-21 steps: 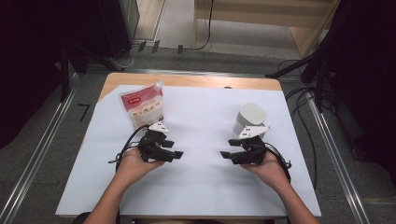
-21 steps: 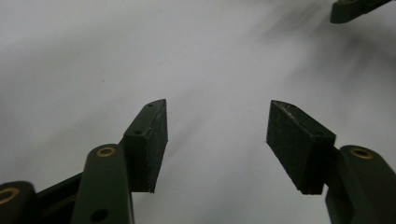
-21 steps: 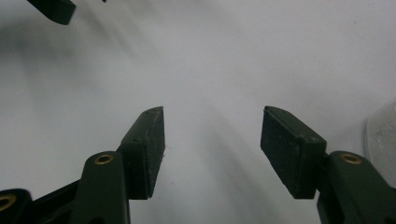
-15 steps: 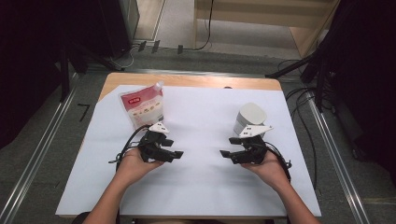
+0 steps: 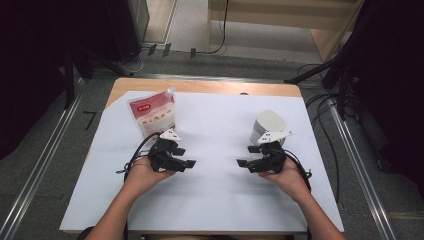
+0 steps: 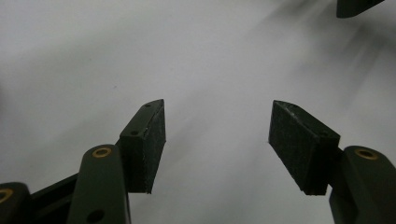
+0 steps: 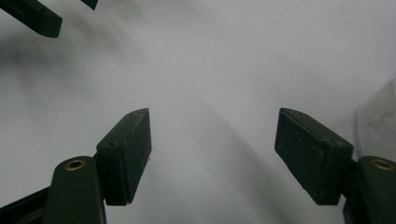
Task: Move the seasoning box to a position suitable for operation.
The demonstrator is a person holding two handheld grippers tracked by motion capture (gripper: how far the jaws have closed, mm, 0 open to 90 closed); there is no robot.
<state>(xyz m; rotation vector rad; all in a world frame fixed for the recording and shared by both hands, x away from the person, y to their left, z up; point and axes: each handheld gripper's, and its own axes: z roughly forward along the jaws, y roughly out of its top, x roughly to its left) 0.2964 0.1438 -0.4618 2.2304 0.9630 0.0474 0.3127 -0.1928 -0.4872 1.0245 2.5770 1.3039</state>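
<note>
A red-and-white pouch lies flat at the back left of the white table cover. A pale grey cylindrical container stands at the back right. My left gripper rests low on the cover, just in front of the pouch, jaws pointing right. In the left gripper view its jaws stand open with only white cover between them. My right gripper sits in front of the container, jaws pointing left, open and holding nothing. The container's edge shows at the right of the right gripper view.
The wooden table edge runs along the back. Metal rails flank the table on the floor. Cables trail on the right. The other gripper's jaw tips appear far off in each gripper view.
</note>
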